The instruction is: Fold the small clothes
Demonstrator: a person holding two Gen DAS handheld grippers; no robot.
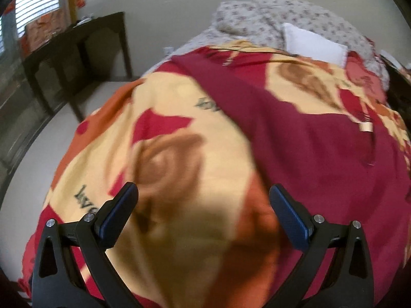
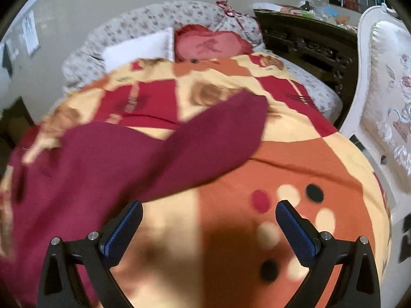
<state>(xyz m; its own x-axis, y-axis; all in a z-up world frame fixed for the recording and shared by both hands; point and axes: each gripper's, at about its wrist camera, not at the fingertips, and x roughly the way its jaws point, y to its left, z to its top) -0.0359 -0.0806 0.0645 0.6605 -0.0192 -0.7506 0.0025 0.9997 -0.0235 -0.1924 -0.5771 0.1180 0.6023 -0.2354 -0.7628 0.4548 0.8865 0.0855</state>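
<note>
A bed w/ one patterned blanket (image 1: 179, 133) is seen; one maroon garment (image 1: 321, 141) is spread on it, rt of centre. Left gripper (image 1: 204, 192) and right gripper (image 2: 209, 209) are both held wide apart, nothing grasped or touched.

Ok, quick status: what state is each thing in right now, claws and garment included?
left claw: open, empty, above the blanket.
right claw: open, empty.
maroon garment: spread on the bed, unfolded, one sleeve stretched out.
patterned blanket: spread over the bed.
white pillow: lying at the head.
</note>
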